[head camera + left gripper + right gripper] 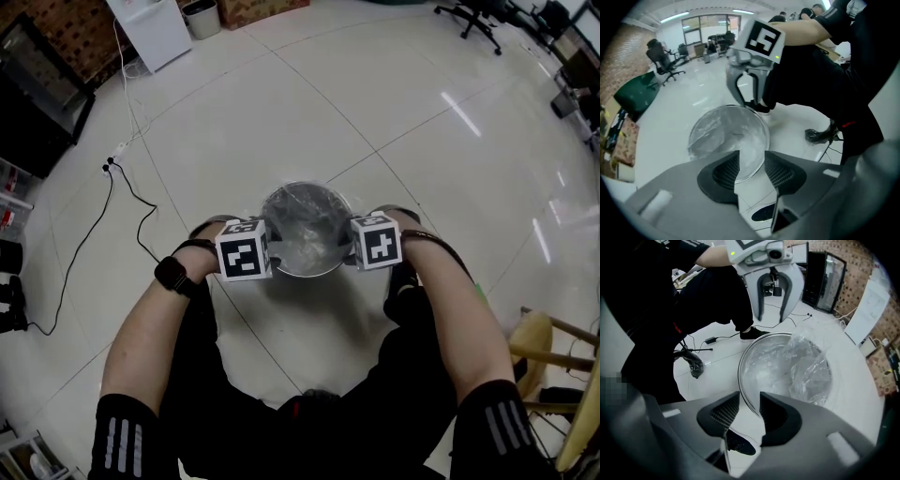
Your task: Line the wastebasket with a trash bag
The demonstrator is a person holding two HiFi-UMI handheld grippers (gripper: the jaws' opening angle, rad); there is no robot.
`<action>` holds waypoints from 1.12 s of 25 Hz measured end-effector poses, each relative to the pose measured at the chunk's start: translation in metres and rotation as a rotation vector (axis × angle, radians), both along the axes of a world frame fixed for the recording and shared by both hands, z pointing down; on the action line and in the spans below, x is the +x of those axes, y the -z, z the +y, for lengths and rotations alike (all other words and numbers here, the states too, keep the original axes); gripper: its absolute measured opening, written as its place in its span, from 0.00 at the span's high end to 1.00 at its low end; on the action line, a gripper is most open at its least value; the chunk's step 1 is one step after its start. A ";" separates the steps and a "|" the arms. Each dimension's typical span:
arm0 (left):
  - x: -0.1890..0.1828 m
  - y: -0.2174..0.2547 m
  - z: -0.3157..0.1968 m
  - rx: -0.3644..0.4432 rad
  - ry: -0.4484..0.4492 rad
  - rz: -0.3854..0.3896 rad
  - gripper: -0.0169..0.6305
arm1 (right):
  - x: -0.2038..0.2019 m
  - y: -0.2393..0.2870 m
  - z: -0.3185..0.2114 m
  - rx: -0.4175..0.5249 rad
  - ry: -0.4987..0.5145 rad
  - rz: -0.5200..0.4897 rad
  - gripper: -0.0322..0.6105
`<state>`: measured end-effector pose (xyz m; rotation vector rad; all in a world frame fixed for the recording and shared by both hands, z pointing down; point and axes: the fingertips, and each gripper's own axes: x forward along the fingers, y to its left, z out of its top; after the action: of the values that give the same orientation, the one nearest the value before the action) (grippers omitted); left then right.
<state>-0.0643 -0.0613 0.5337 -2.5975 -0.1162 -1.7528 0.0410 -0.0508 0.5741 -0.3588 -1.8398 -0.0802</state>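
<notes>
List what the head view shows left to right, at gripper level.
cable → watch → left gripper → wastebasket → right gripper → chair

The round, shiny metal wastebasket [302, 232] stood upright on the white tiled floor [375, 94], mouth open. A clear, crinkled trash bag [806, 359] lay loosely inside it. In the right gripper view, a fold bunched above the rim at the wastebasket's 2 o'clock.
</notes>
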 end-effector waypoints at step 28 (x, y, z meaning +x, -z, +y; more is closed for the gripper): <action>0.034 -0.085 0.057 -0.168 -0.197 -0.152 0.92 | 0.024 0.030 -0.028 0.029 -0.131 -0.119 0.71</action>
<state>-0.0302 -0.0045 0.6183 -2.4520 -0.5233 -1.9411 0.0646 -0.0787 0.5438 -0.2163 -1.9727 -0.0383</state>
